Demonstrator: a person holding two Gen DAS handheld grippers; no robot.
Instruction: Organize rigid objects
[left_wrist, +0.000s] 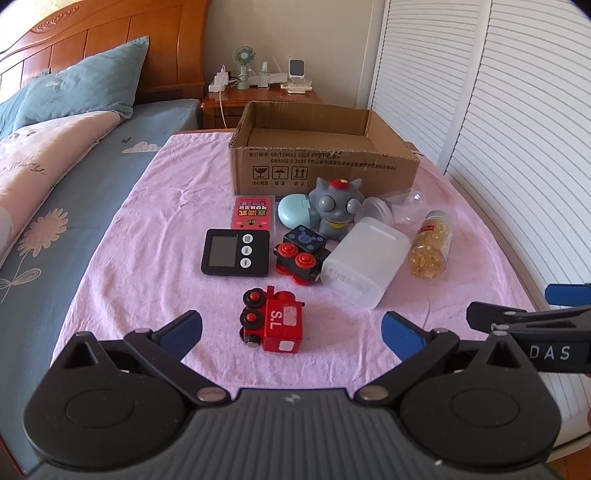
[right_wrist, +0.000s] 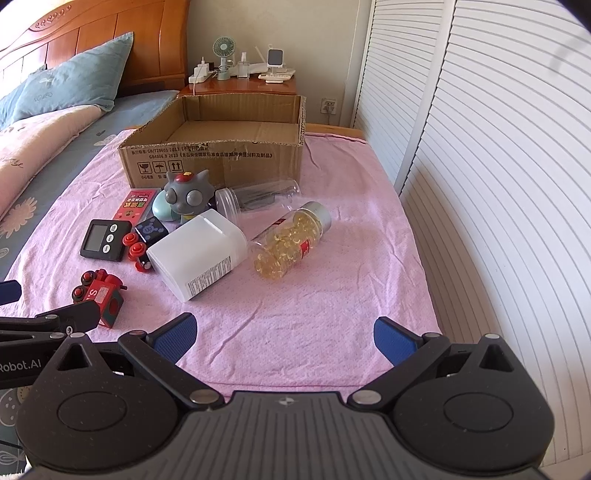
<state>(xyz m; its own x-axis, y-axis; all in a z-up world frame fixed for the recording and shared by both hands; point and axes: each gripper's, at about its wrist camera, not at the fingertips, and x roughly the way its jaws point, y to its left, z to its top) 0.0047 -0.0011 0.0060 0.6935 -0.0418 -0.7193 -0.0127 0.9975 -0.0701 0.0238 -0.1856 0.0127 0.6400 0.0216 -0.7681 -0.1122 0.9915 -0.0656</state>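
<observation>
From my left wrist view, my left gripper (left_wrist: 291, 332) is spread wide and empty, the red wooden train (left_wrist: 273, 321) lying just ahead at 12 o'clock, and the cardboard box (left_wrist: 317, 155) beyond looks bare inside, so I judge nothing is sorted yet. From my right wrist view, my right gripper (right_wrist: 284, 338) is likewise released and empty above the pink cloth (right_wrist: 351, 258), with the frosted plastic tub (right_wrist: 195, 254) at 11 o'clock touching the clear capsule bottle (right_wrist: 291, 240).
</observation>
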